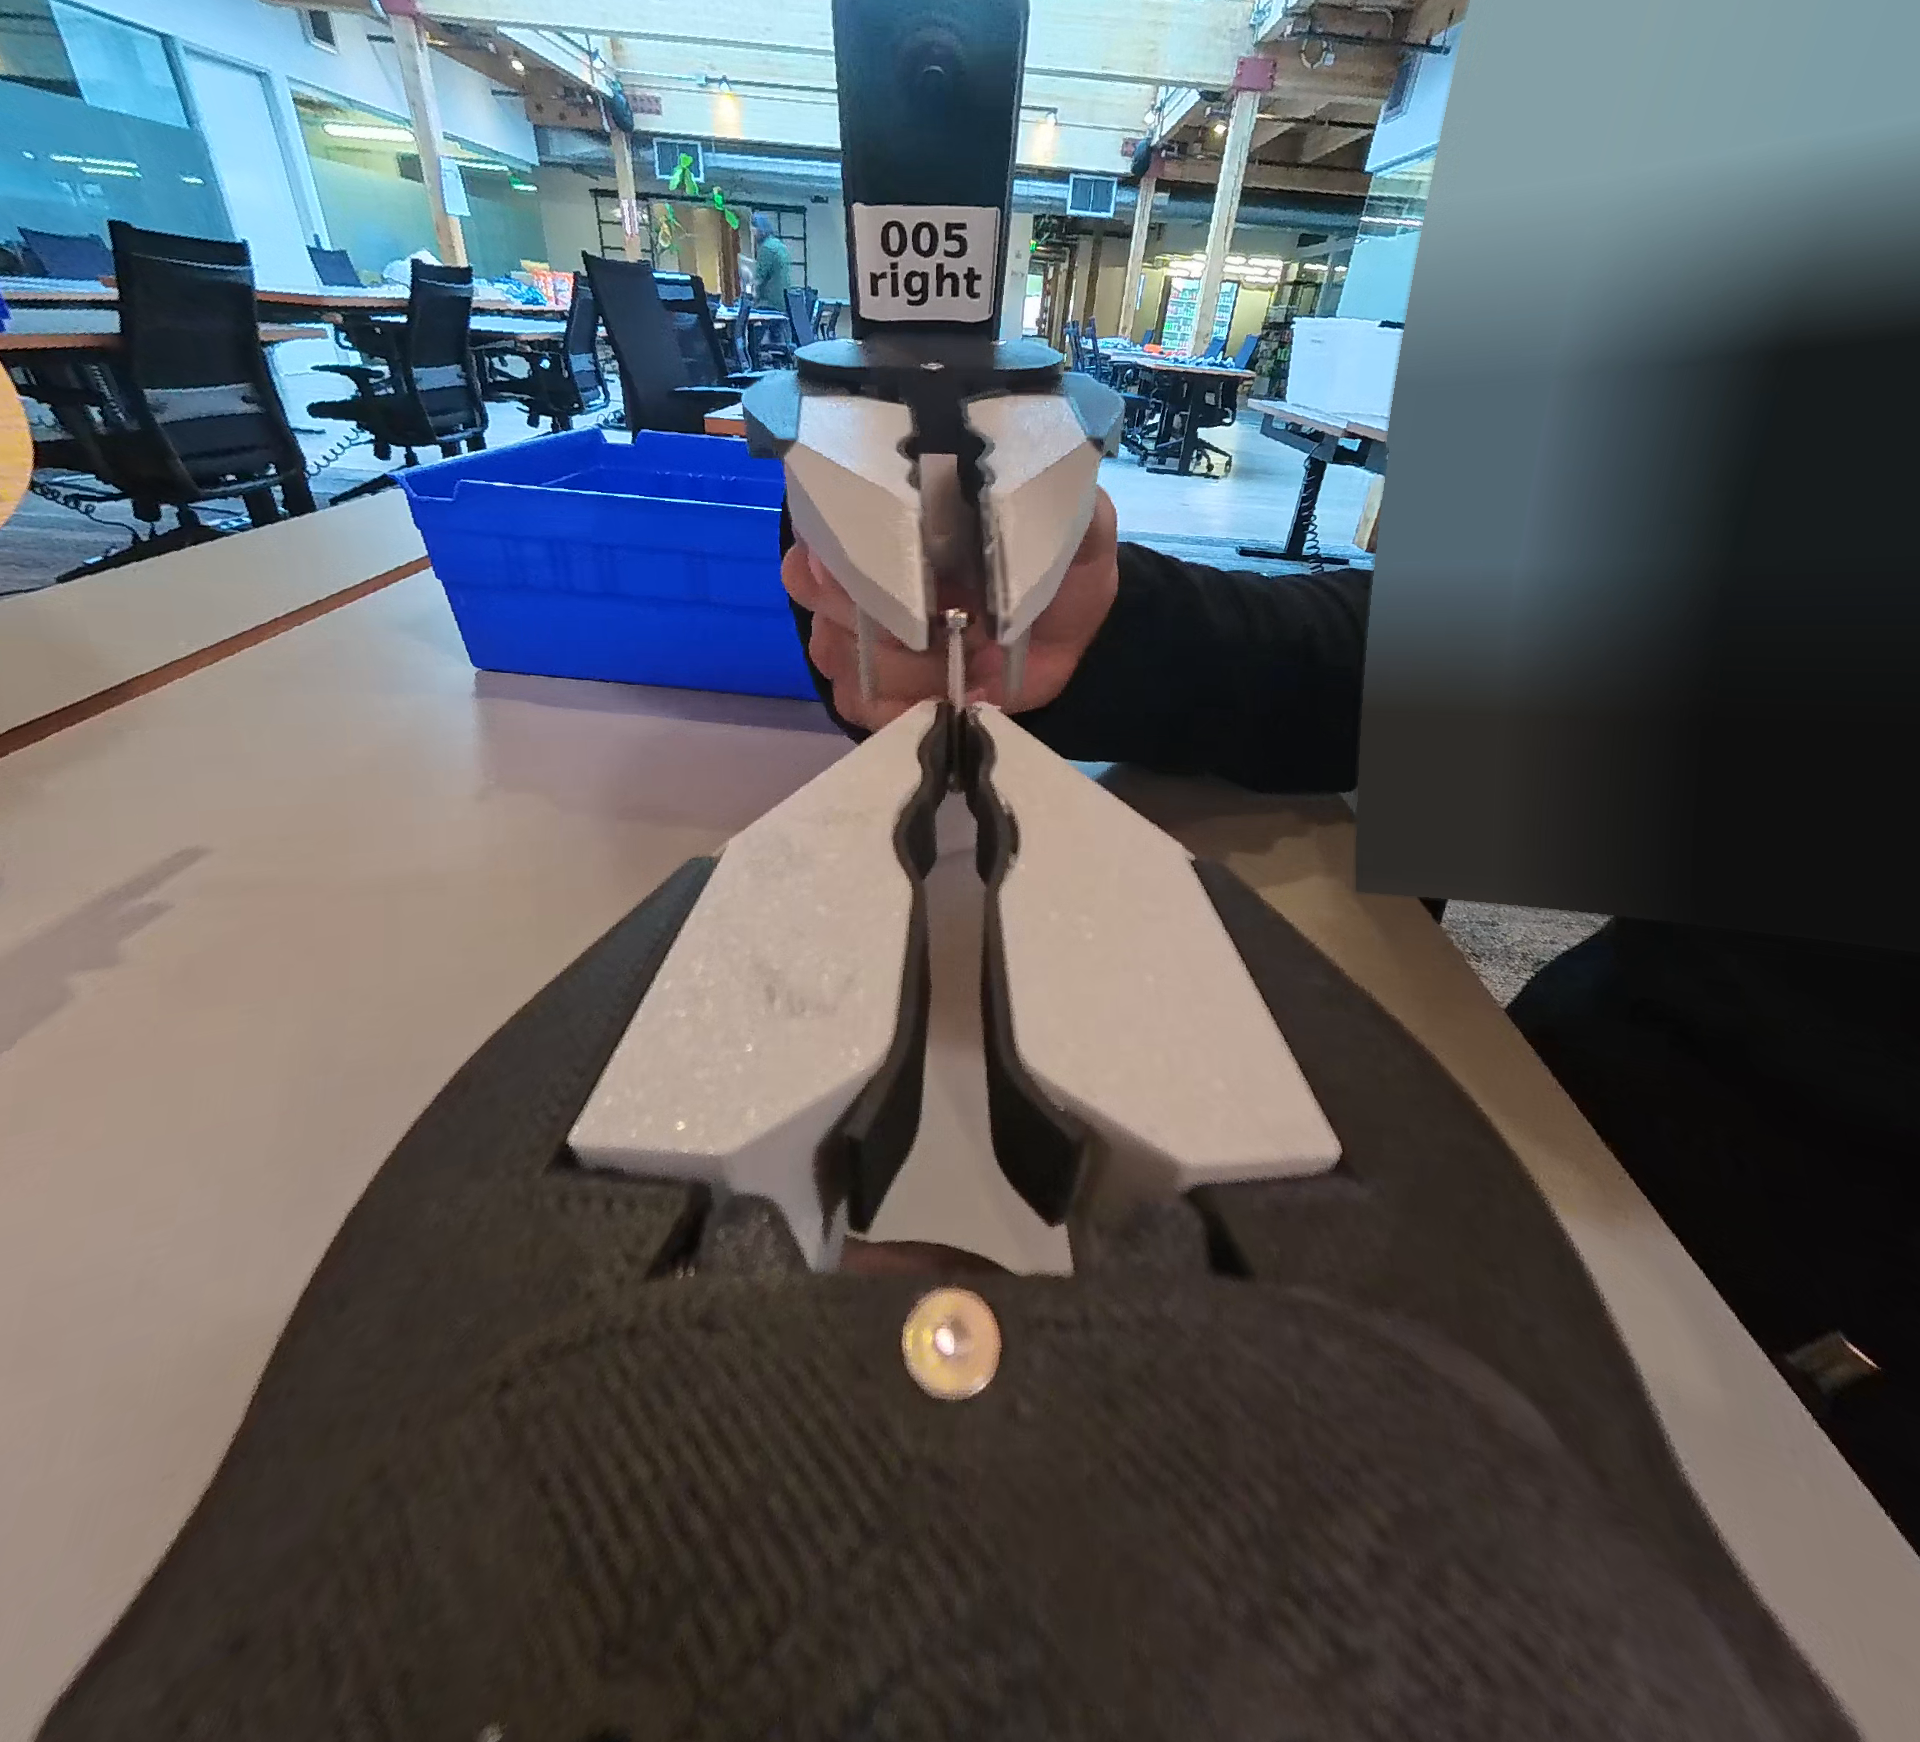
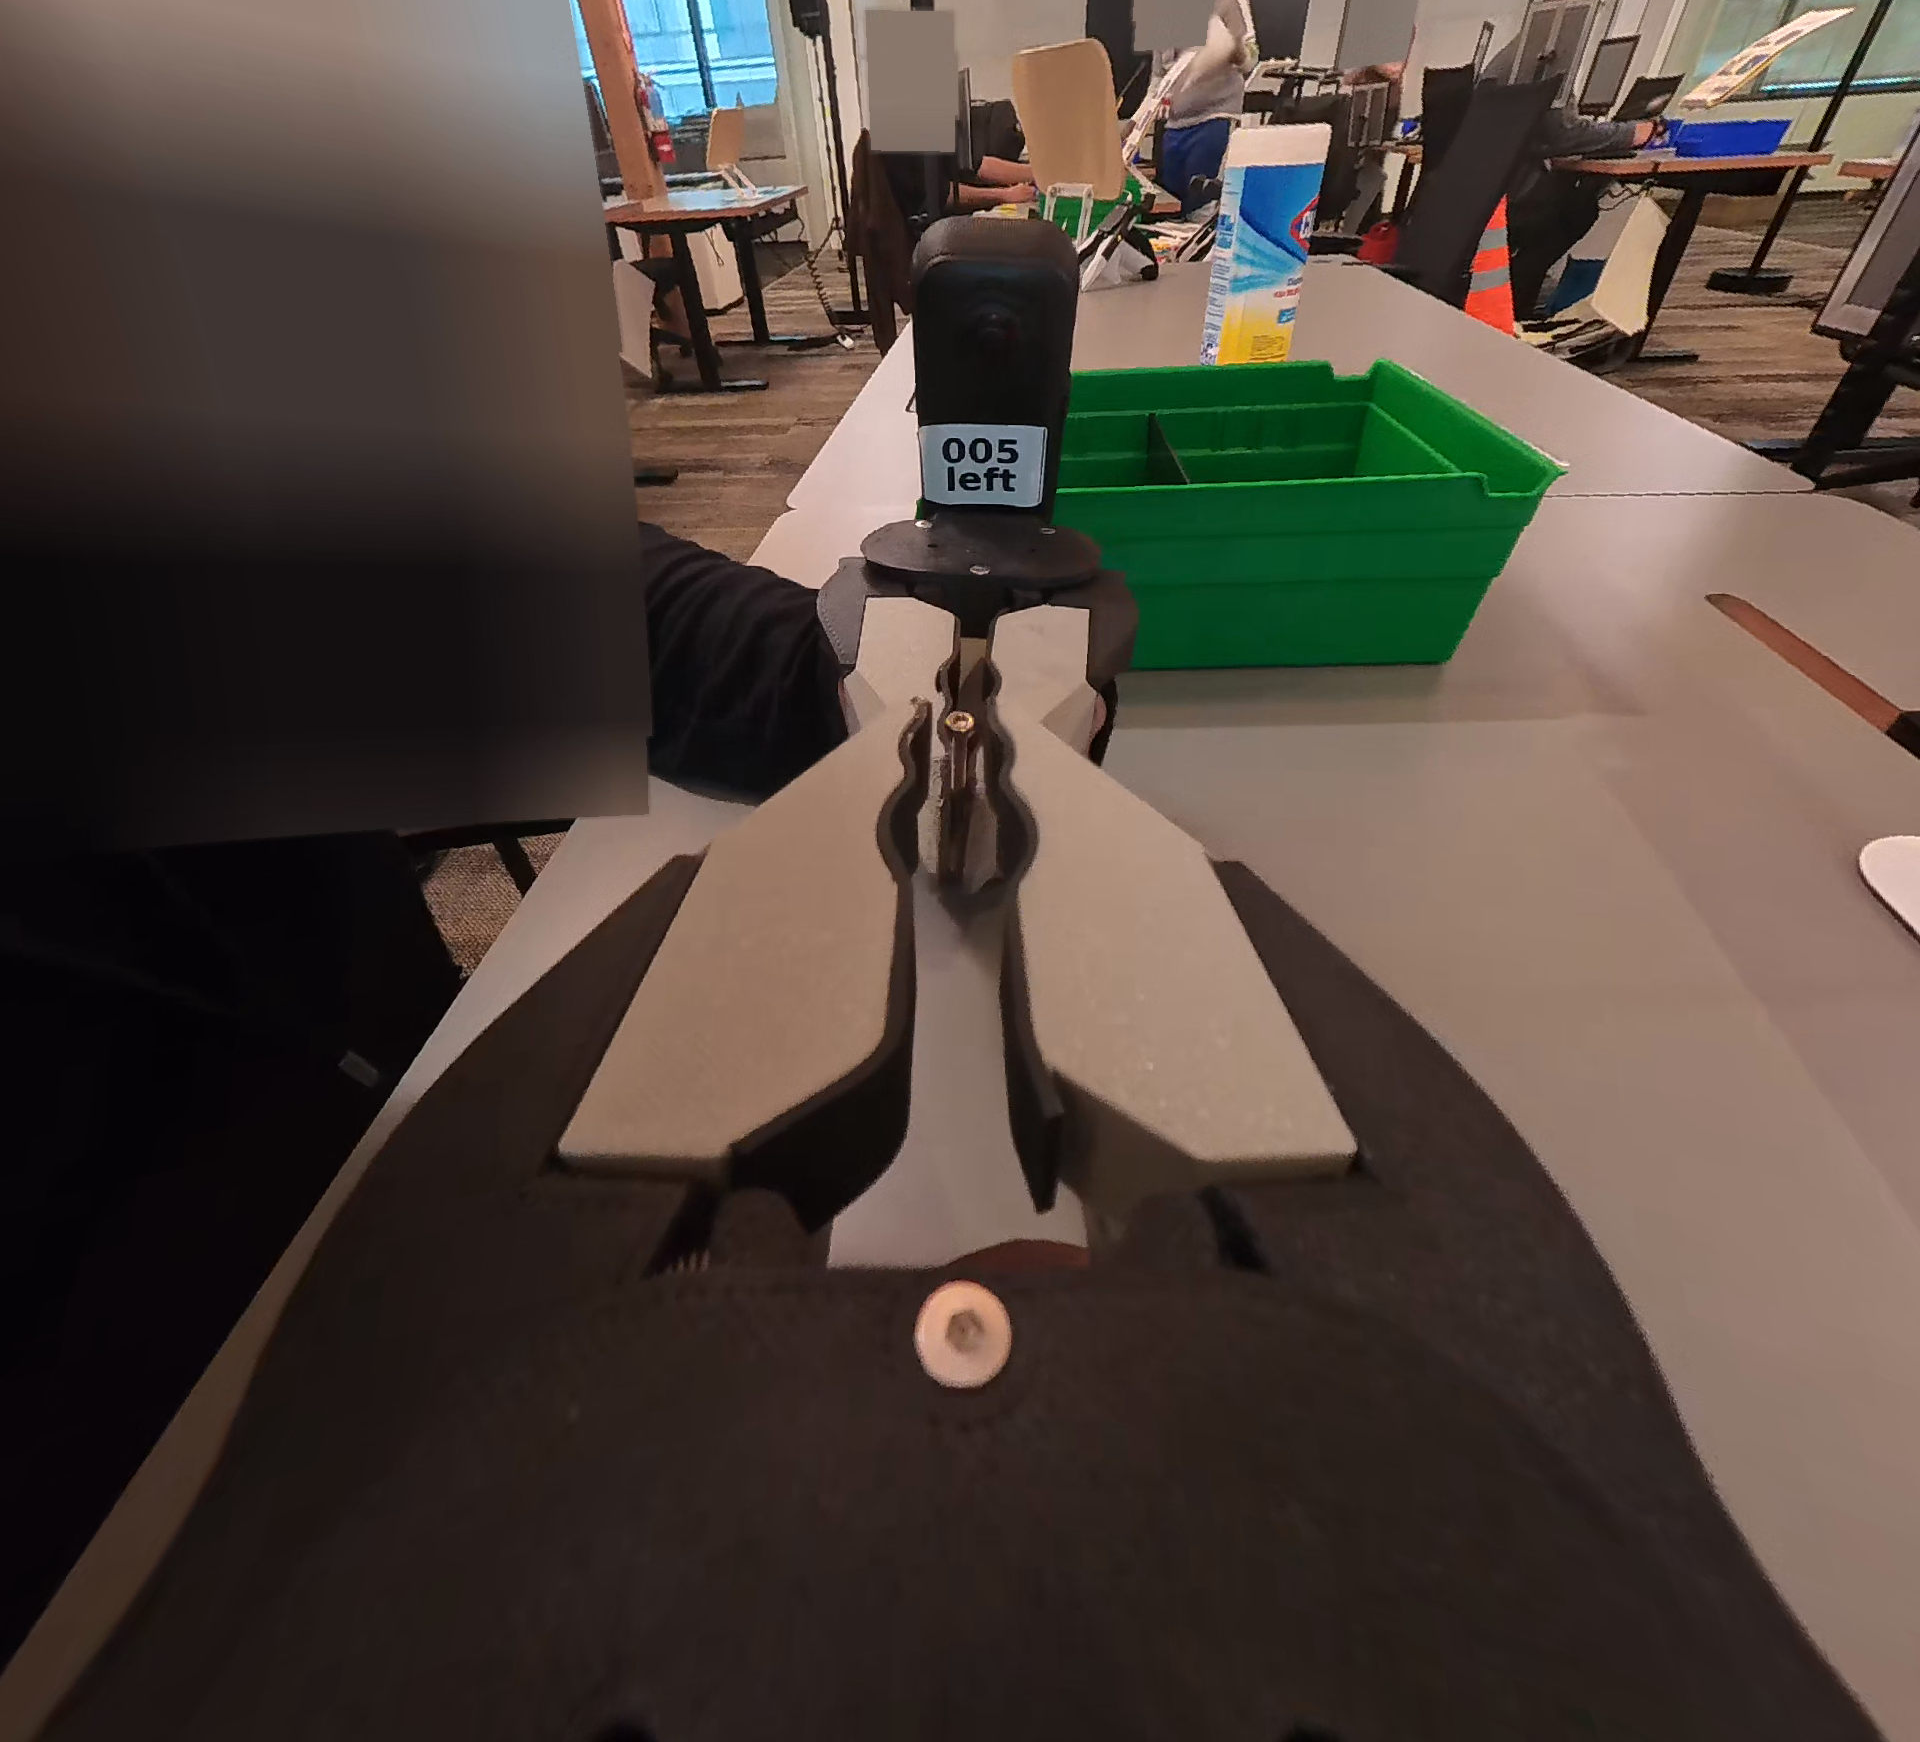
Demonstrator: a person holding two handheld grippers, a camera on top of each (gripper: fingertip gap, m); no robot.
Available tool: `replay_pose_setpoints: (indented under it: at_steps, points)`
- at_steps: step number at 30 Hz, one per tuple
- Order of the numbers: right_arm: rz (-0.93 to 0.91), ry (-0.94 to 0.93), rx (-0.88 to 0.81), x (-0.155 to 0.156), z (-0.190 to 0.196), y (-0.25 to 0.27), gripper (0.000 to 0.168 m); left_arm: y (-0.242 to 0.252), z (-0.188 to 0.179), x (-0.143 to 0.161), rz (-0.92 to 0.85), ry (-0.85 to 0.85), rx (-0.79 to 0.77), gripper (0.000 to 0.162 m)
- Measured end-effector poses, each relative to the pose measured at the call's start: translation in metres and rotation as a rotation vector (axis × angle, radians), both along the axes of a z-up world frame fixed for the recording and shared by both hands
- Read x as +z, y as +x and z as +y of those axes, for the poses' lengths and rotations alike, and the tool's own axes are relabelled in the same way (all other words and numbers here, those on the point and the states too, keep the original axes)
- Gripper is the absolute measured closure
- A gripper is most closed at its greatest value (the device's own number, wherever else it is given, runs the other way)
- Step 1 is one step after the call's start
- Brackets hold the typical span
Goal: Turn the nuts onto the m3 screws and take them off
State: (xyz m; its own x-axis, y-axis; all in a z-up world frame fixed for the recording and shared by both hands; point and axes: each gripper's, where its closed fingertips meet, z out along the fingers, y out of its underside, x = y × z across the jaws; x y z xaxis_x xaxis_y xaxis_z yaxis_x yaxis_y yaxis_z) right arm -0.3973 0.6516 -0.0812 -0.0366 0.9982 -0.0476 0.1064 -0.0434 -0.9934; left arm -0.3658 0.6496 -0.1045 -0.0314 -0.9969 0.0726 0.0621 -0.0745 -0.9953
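A small silver screw spans the gap between my two grippers, which face each other tip to tip above the grey table. My left gripper is shut on the near end of the screw. My right gripper, held by a hand in a black sleeve, has the screw's far end between its tips. In the right wrist view the screw's socket head sits between the tips of my right gripper. Its jaws stand a narrow gap apart, and I cannot tell whether they touch the head. My left gripper is just beyond. I cannot make out a nut.
A blue bin stands on the table behind the right gripper. A green divided bin stands behind the left gripper, with a wipes canister further back. Office chairs, desks and people are in the background. The tips of both grippers are at nearly the same place.
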Motion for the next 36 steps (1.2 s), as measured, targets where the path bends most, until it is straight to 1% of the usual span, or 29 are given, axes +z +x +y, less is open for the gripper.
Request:
replay_pose_setpoints:
  at_steps: [2,9,12,17,23,26,29,36]
  points:
    - [-0.005,0.0,0.001,-0.001,0.0,-0.001,0.166,0.0,-0.001,0.0,0.002,0.003,-0.002,0.162]
    - [-0.02,0.021,-0.047,0.0,0.002,-0.002,0.166,0.001,0.003,0.001,0.007,0.037,0.042,0.162]
    - [-0.061,0.089,-0.127,-0.002,0.007,-0.001,0.166,0.001,0.009,-0.001,0.031,0.059,0.098,0.162]
    - [-0.103,0.15,-0.25,-0.003,0.014,0.001,0.166,0.002,0.017,-0.003,0.058,0.084,0.17,0.162]
    - [-0.158,0.22,-0.446,-0.007,0.025,0.003,0.166,0.003,0.027,-0.007,0.093,0.085,0.249,0.162]
    - [-0.156,0.213,-0.503,-0.009,0.027,0.005,0.166,0.004,0.028,-0.009,0.1,0.074,0.255,0.162]
    - [-0.129,0.171,-0.521,-0.01,0.028,0.006,0.166,0.005,0.029,-0.01,0.108,0.076,0.267,0.162]
    - [-0.123,0.131,-0.622,-0.014,0.034,0.009,0.166,0.007,0.035,-0.015,0.134,0.076,0.331,0.162]
